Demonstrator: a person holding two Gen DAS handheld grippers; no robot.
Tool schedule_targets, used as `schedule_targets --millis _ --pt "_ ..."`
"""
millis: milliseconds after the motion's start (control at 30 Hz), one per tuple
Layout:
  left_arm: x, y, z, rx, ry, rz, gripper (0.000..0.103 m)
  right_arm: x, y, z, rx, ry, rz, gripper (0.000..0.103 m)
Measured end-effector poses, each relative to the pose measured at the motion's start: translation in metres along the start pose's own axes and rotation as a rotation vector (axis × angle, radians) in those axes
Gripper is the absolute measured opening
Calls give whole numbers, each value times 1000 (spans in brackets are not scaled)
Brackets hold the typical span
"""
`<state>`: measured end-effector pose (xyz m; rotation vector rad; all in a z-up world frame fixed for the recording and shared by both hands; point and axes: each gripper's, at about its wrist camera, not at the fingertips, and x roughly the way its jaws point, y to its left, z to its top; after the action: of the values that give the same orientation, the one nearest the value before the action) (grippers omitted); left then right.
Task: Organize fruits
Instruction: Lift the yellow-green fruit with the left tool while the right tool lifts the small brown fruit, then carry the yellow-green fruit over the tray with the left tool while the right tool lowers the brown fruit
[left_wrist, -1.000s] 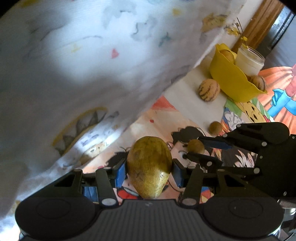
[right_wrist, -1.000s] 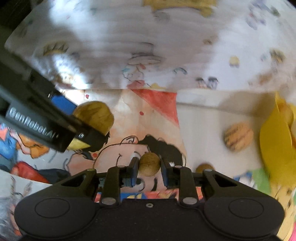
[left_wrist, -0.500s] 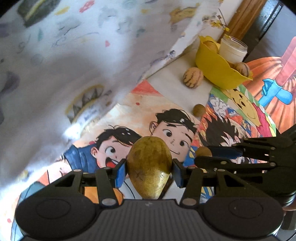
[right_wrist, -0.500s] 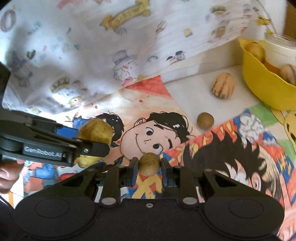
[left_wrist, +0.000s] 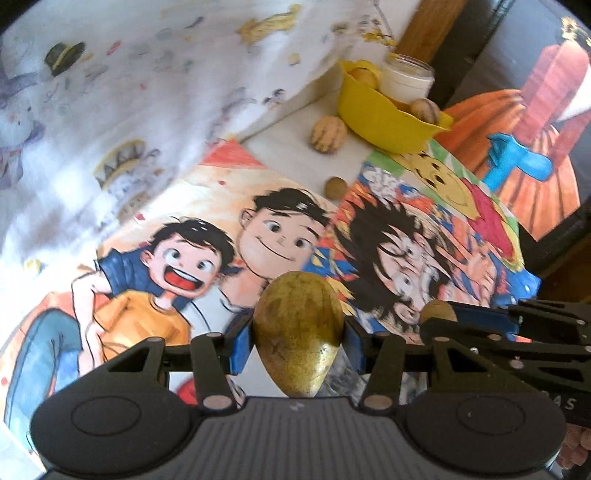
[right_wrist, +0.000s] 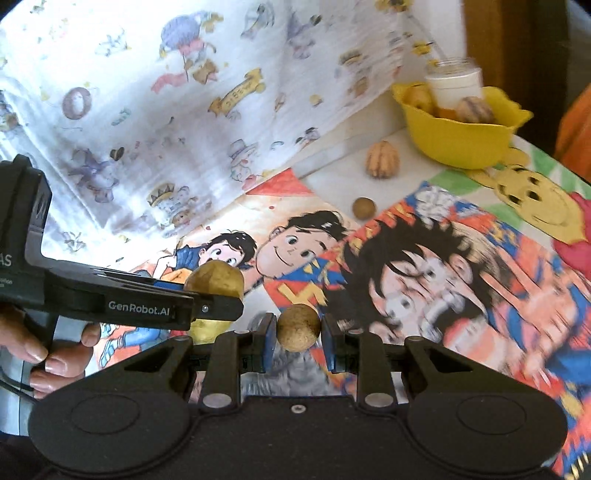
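The left gripper (left_wrist: 297, 338) clamps a large pear-shaped yellow-green fruit (left_wrist: 297, 332). The right gripper (right_wrist: 298, 339) pinches a small round brown fruit (right_wrist: 298, 326). Both hang above the cartoon-print table cover (right_wrist: 461, 295). Near the far edge lie a loose small fruit (right_wrist: 364, 206) and a striped fruit (right_wrist: 382, 159); the yellow bowl (right_wrist: 458, 142) stands at the far corner. Risk: the round fruit may slip from its narrow pinch and roll off.

Bright daylight, fisheye bending and dark corners, motion blur smearing the right-hand drawings.
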<state>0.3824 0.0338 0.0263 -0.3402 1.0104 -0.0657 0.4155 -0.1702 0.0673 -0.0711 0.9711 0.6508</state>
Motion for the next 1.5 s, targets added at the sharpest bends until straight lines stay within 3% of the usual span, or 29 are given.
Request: schedule_targets --millis 367,633,1067,1500 --pt "-33 -31 -43 61 17 -44 55 -75 2 -61 88 -21 -38 28" --pt "-56 -42 -74 99 24 -61 55 -103 12 -102 130 -15 -65 28" --pt "-74 -50 -132 156 89 -87 55 -112 20 -159 204 24 -88 28" --pt "-66 -77 -165 269 180 -132 55 -106 16 -193 243 60 -189 28"
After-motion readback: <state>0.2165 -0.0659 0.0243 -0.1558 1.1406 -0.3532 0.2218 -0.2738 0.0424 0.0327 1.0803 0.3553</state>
